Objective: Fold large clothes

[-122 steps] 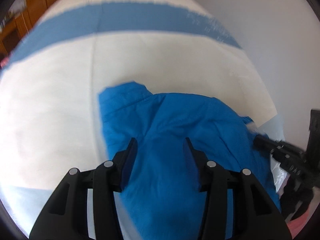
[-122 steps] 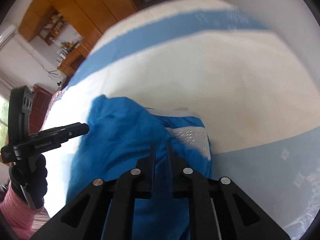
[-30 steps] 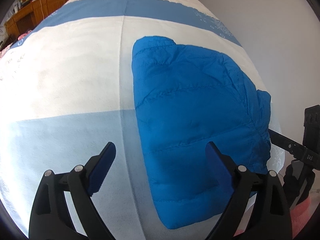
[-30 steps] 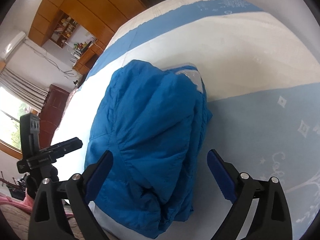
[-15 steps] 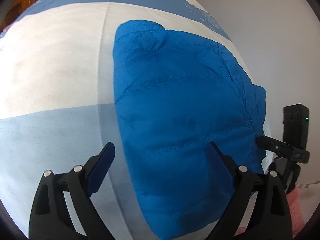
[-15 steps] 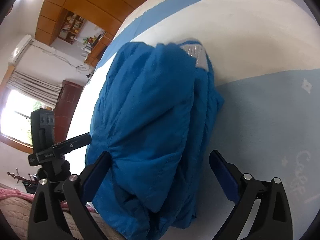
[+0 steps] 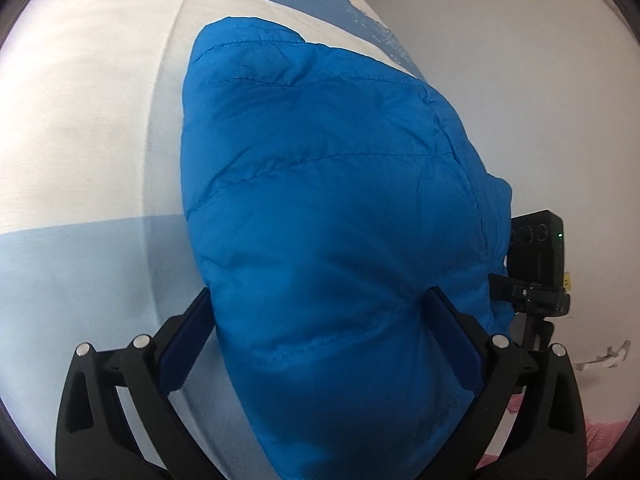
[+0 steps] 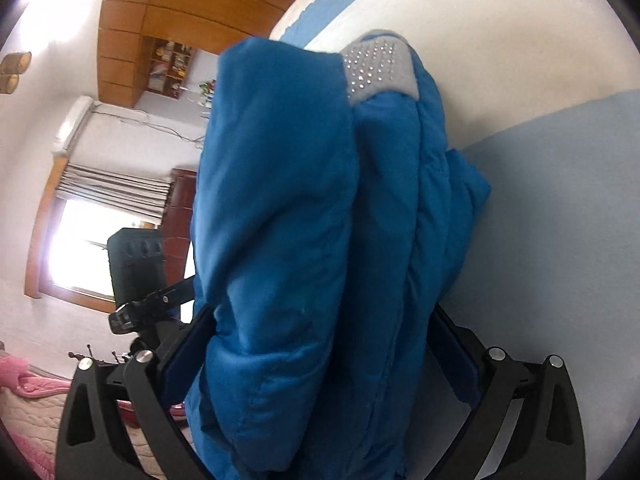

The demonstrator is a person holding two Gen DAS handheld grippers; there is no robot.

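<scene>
A bright blue quilted jacket (image 7: 328, 152) lies folded into a thick bundle on the bed. My left gripper (image 7: 318, 292) straddles its near end; the jaws are opening and stand very wide, with the padded bulk swelling between them and hiding the fingertips. From the other side my right gripper (image 8: 320, 308) straddles the stacked layers of the jacket (image 8: 280, 180), jaws equally wide. A grey lining patch with silver dots (image 8: 380, 68) shows at the bundle's far end. Each view catches the other gripper's black body (image 7: 536, 280) beyond the jacket.
The bed sheet (image 7: 80, 120) has white and light blue bands. A white wall (image 7: 540, 100) runs along the bed's right side. Wooden cupboards (image 8: 180, 8) and a bright window (image 8: 76, 248) stand across the room. Pink knitted cloth (image 8: 24, 384) lies low at the left.
Both grippers have sunk and tipped down toward the jacket. It lay ahead of the open jaws a second ago; now its near end sits between both pairs of fingers.
</scene>
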